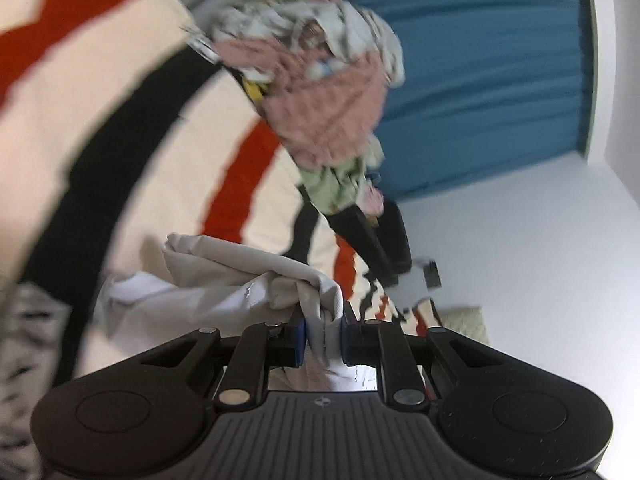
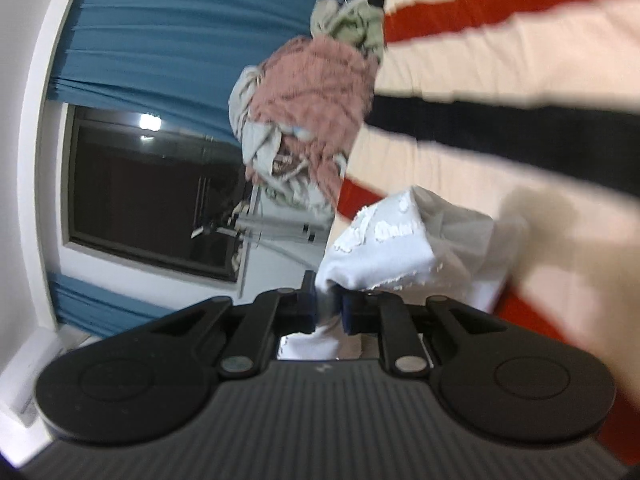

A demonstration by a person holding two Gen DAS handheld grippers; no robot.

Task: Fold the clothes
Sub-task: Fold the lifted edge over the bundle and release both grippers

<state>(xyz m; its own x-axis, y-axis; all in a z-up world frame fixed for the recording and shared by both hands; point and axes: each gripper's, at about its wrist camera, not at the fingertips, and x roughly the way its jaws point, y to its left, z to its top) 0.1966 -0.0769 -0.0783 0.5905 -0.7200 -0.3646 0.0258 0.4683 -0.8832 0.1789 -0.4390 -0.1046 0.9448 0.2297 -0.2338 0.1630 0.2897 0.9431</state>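
The striped bed (image 1: 120,128) bears a heap (image 1: 320,92) at its far edge; your left gripper (image 1: 323,338) and right gripper (image 2: 329,311) each pinch the grey garment (image 1: 240,276) above it, likely mid-fold, so lay it flat next

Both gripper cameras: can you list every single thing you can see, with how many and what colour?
Pale grey-white cloth garment: one, grey-white, pinched at two spots, bunched over the bed cover.
Striped bed cover: one, cream with red and black bands, under everything.
Heap of unfolded clothes: one pile, count inside unclear; fuzzy pink, pale green and light grey pieces, at the cover's far edge.
Blue pleated curtain: one, blue, behind the heap.
Dark window: one, black glass with white frame, beside the curtain.
White wall: white, beside the curtain.
Left gripper: black with blue pads, shut on the garment.
Right gripper: black with blue pads, shut on the garment.
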